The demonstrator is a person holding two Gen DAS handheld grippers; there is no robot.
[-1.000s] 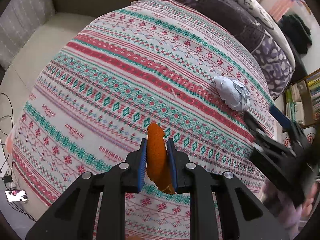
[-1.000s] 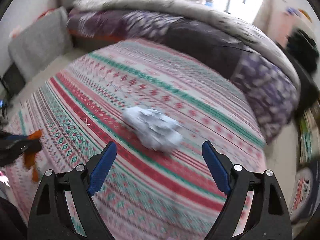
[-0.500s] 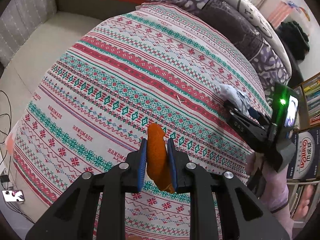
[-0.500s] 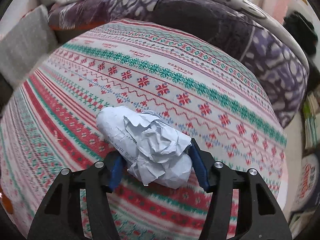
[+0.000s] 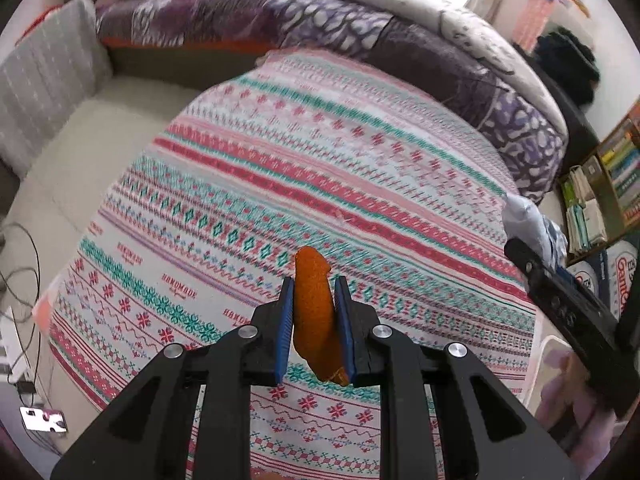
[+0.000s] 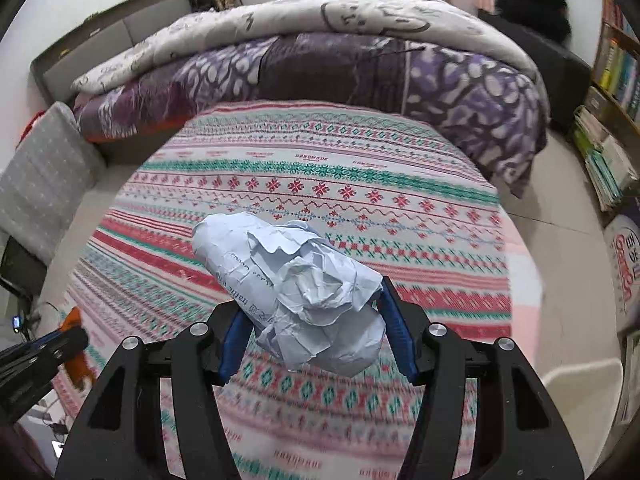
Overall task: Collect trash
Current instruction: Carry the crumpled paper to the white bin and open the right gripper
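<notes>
1. Trash here means two pieces, and both are off the bed: a crumpled ball of pale blue-white printed paper (image 6: 308, 292) and a thin, curved strip of orange peel (image 5: 314, 312).
2. The right gripper (image 6: 316, 332) is clamped on the crumpled paper, its blue pads pressed into either side of the wad, so the jaws stand about half wide. The paper's long axis runs forward and to the left from the jaws, with most of its bulk sticking out past the pads.
3. The left gripper (image 5: 314, 322) is pinched nearly shut on the orange peel, which stands on edge between the pads with its long axis along the fingers, the tip poking out ahead.
4. Below both lies the bed's patterned red, green and white knitted-look cover (image 5: 320, 168); no further scrap is clear on it, apart from a tiny pale speck (image 5: 340, 214) near its middle that is too small to identify.
5. No bin is plainly in view. A white rim (image 6: 580, 376) shows past the bed's right edge, closer to the right gripper; whether it is a bin I cannot tell.
</notes>
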